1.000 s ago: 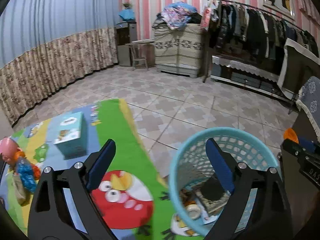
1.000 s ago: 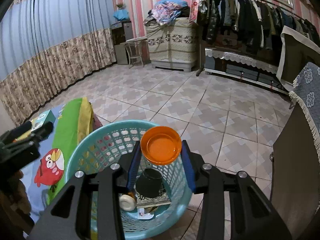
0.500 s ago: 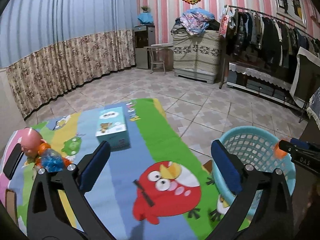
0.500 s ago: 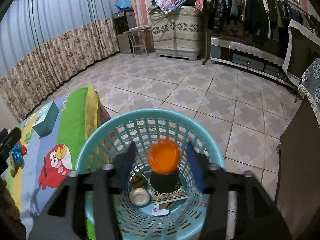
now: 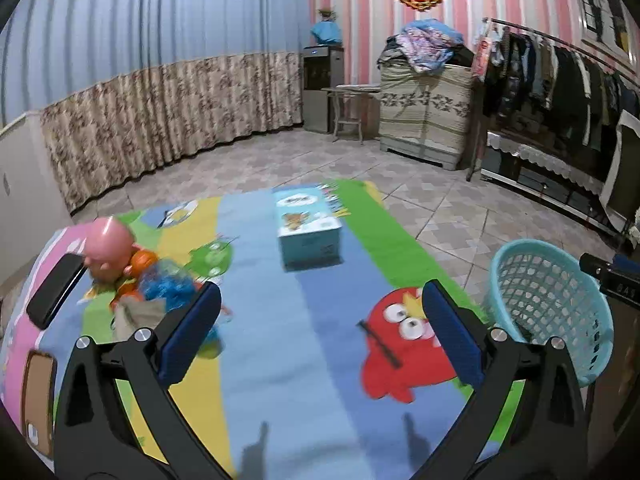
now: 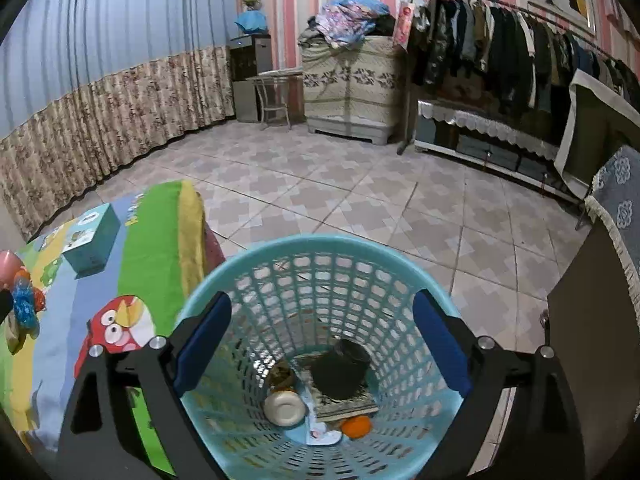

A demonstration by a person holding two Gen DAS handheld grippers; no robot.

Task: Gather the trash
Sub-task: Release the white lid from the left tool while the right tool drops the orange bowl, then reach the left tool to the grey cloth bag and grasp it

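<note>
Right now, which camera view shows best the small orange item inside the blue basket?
The right wrist view shows it best: it looks straight down into the blue basket, and the orange item lies on the bottom, near a white round lid. The left wrist view shows only the basket's side and rim; the orange item is hidden.

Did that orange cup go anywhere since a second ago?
Yes. The orange cup left the right gripper, whose jaws have just been opening, and now lies at the bottom of the blue basket.
</note>
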